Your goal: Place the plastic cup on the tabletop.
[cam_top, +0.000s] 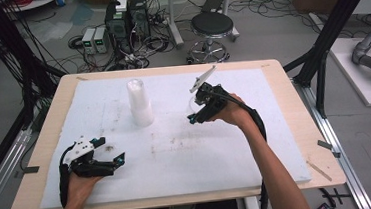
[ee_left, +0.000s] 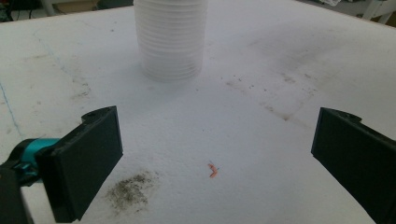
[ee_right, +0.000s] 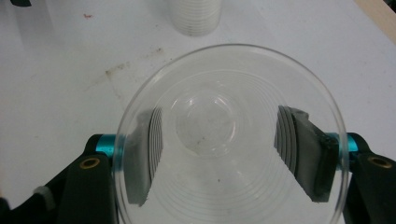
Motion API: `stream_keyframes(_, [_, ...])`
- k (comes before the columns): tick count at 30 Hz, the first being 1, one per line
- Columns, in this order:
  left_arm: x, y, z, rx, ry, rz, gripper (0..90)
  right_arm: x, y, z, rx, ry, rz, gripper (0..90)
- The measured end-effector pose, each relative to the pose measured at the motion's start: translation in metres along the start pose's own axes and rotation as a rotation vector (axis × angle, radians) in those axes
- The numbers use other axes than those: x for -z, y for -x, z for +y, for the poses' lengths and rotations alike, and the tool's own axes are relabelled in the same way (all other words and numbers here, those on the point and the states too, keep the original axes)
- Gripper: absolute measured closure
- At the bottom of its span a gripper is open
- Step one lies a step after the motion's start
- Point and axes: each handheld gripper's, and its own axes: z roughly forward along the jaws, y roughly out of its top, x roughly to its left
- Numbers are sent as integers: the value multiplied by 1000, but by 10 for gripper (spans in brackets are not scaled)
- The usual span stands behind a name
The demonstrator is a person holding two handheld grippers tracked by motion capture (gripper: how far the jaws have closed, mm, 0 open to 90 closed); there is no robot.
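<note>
We saw the left gripper (cam_top: 108,149) low over the white foam sheet (cam_top: 178,170) at about eight o'clock on the table (cam_top: 295,121), held in the person's left hand (cam_top: 82,185). Its jaws stood wide apart with nothing between them; in the left gripper view only stained foam, a dark smudge (ee_left: 128,191) and a small orange scrap (ee_left: 213,170) lay in the gap.

The stack of clear cups (cam_top: 139,102) stood upright on the foam at roughly eleven o'clock from the sheet's middle, well apart from both grippers. In the left gripper view the stack (ee_left: 171,37) rose at twelve o'clock, beyond the jaws.

The right gripper (cam_top: 191,105), in the right hand (cam_top: 231,112), was raised above the foam just to the three o'clock side of the stack. In the right gripper view its jaws were closed against the sides of a single clear cup (ee_right: 231,135), whose open mouth faced the camera, with the jaw pads seen through its wall. The stack (ee_right: 195,16) sat at twelve o'clock beyond it.
</note>
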Motion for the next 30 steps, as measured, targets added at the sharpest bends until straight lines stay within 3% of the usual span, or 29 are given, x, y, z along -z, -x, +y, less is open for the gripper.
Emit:
stream_keyframes(3, [0,-1,0,-1,0,-3,19,-4,0,1,-1,6,5,329])
stream_keyframes(11, [2,-2,-1,2,17,-16,19,-23,-2,5,-16,-55,-3,326])
stream_keyframes(20, [3,-2,-1,7,23,-32,19,-58,-4,13,10,-153,-9,322])
stream_keyframes(30, [3,-2,-1,-1,21,-41,19,-81,-6,15,37,-220,-14,320])
